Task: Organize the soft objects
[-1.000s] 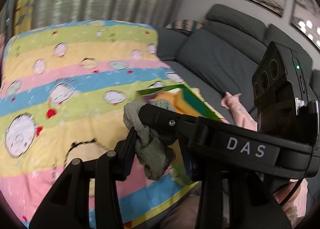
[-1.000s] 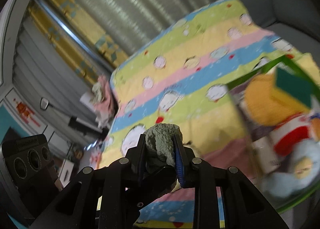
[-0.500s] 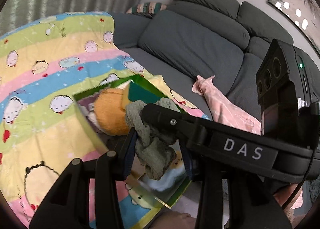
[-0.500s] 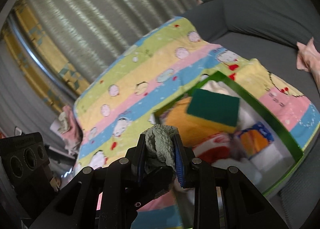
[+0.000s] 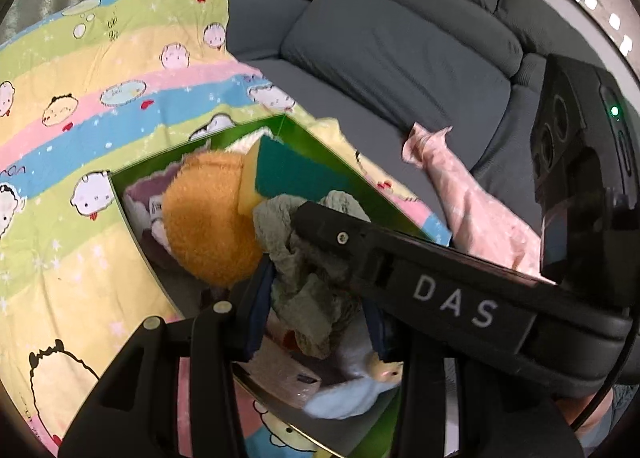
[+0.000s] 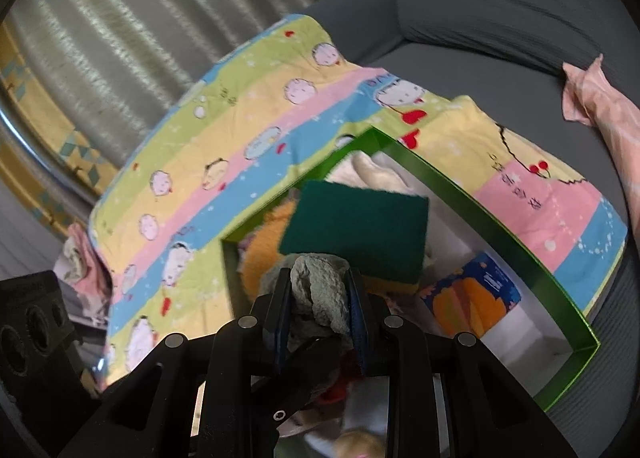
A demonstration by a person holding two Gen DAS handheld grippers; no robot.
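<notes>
Both hand-held grippers pinch one grey-green cloth (image 5: 304, 282) between them: the left hand-held gripper (image 5: 316, 298) and the right hand-held gripper (image 6: 320, 298) hold it just above the green box (image 6: 516, 242). The box sits on a striped blanket (image 5: 80, 138) on the sofa (image 5: 400, 42). It already holds a sponge (image 6: 356, 226), a fuzzy orange toy (image 5: 208, 234) and more. A pink cloth (image 5: 472, 194) on the sofa looks left to do.
</notes>
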